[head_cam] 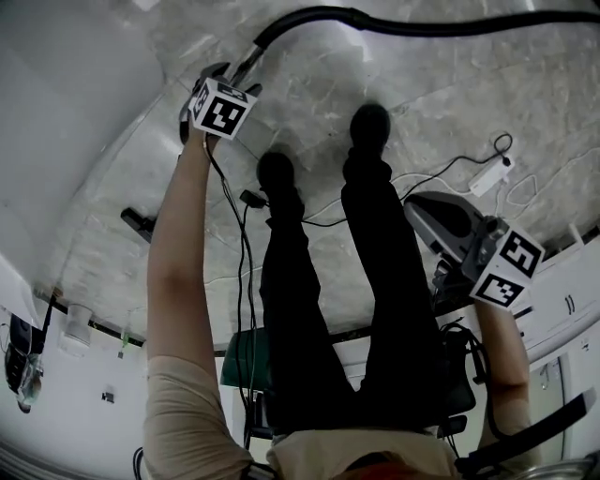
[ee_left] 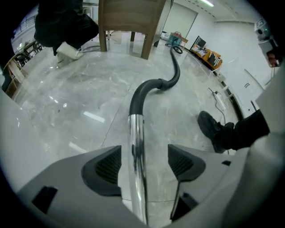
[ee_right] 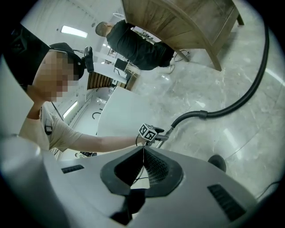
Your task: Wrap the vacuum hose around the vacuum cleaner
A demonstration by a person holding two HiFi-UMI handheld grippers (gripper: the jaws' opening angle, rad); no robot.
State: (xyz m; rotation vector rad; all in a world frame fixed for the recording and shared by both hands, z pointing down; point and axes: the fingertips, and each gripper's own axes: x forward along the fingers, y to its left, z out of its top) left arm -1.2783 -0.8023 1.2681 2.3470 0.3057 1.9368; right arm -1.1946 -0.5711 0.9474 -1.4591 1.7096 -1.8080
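Vacuum hose (head_cam: 422, 26) is seen stretched out across the marble floor (head_cam: 450, 103). Its shiny metal tube (ee_left: 137, 156) is framed between the wide-open jaws of the left gripper (ee_left: 144, 162), which is pointed steeply down so the tube can be taken hold of, though neither pad is pressed on it yet. The right gripper (ee_right: 143, 156) is held beside the person's legs (head_cam: 375, 281) with its jaws closed on nothing, apparently kept free for when the hose is lifted for wrapping.

The tube (ee_left: 137, 169) is glossy metal, the hose (ee_left: 176, 73) matt black, the floor (ee_left: 67, 93) seemingly polished marble.
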